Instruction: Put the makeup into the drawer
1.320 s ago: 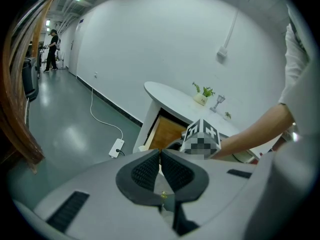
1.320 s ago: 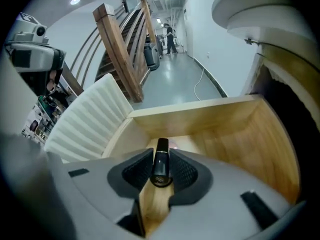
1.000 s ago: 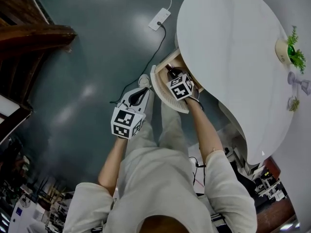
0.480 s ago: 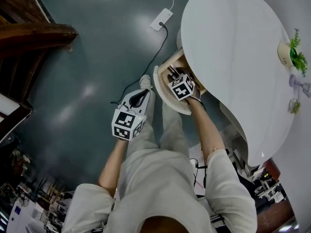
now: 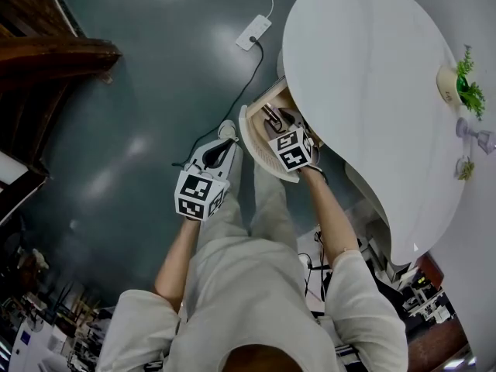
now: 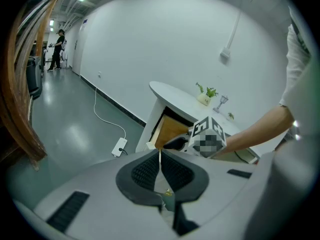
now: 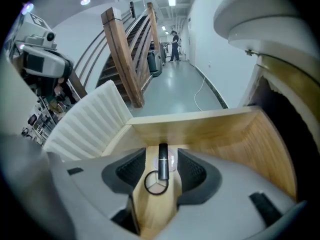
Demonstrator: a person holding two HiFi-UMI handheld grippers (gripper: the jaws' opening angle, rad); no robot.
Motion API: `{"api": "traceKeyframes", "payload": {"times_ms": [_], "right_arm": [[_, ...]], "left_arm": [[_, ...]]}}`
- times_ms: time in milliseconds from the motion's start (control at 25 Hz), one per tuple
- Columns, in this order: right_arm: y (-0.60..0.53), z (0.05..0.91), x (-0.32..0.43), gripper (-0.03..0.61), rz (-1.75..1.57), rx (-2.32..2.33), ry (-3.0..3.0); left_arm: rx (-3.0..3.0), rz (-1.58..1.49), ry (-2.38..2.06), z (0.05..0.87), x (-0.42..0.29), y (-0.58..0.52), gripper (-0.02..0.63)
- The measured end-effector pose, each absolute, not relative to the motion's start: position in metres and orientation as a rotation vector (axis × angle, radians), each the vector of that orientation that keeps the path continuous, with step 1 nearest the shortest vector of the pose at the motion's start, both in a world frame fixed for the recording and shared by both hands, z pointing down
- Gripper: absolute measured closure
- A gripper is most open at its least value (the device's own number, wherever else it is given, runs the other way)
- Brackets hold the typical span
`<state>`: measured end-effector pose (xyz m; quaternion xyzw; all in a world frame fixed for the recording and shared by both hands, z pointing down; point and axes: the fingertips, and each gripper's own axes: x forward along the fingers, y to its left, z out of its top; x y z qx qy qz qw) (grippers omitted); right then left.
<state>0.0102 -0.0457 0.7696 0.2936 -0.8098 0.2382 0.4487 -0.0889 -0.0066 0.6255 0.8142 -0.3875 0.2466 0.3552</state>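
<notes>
The wooden drawer [image 5: 256, 142] stands pulled out from under the white table [image 5: 364, 76]. On its floor lie a black makeup tube [image 7: 162, 161], a round compact [image 7: 157, 184] and a pale pink item [image 7: 171, 159]. My right gripper [image 7: 161, 156] hangs just above them and its jaws have just been opening. The pads touch nothing; the tube shows through the gap below. In the head view the right gripper [image 5: 277, 124] is over the drawer and the tube [image 5: 270, 115] lies inside. My left gripper [image 5: 225, 142], seen in its own view too [image 6: 160, 156], is shut and empty, left of the drawer.
The drawer's white ribbed front [image 7: 87, 121] faces me. A power strip [image 5: 254, 30] and its cable lie on the grey floor. A potted plant [image 5: 465, 80] and a glass [image 5: 474, 130] stand on the table's far edge. A wooden staircase [image 5: 54, 53] is at the left.
The right gripper has opened and lifted a little out of the drawer, leaving the black tube on the drawer floor. The left gripper has stayed where it was.
</notes>
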Motion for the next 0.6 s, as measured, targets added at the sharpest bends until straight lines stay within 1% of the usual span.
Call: {"api": "traceKeyframes", "payload": {"times_ms": [320,600], "right_arm": [[-0.044,0.711,0.018,0.409,0.579,0.883,-2.123],[-0.024,0.651,0.029,0.476,0.567,0.996,-2.201]], "left_arm": [[2.114,0.63,-1.022,0.625,-0.083,-0.016,0.596],[2.142,0.627,-1.007,0.614,-0.073,-0.018,0.597]]}}
